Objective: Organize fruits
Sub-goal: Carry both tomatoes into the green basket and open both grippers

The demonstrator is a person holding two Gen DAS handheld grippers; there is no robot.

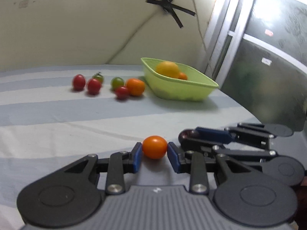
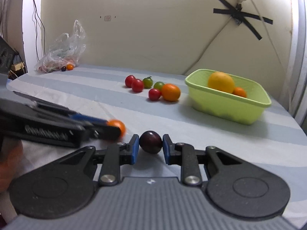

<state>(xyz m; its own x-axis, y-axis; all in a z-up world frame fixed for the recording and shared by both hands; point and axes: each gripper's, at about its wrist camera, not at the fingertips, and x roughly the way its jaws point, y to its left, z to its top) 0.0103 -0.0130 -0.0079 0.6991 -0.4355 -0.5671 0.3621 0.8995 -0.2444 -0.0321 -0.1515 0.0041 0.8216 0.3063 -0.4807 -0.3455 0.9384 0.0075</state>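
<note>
Between the blue pads of our left gripper (image 1: 154,154) we are pinching a small orange tomato (image 1: 154,147), and our right gripper (image 2: 150,147), just beside it, is clamping a dark purple one (image 2: 150,142). Both are hanging over the near part of the striped tabletop (image 2: 211,134), so we judge that we are mid-carry, bringing the two fruits toward the green basket (image 2: 226,105) near the far right corner. The next move is calling for lifting each over the basket's rim before we are letting go, one gripper at a time so they are not colliding.

Counting outward: one yellow citrus (image 2: 221,81) and one orange fruit (image 2: 239,92) are showing in the basket. Left of it we are seeing three red tomatoes (image 2: 137,85), two green ones (image 2: 147,82) and one orange fruit (image 2: 170,92). By the far left corner a plastic bag (image 2: 63,51) is lying with two more small fruits beside it.
</note>
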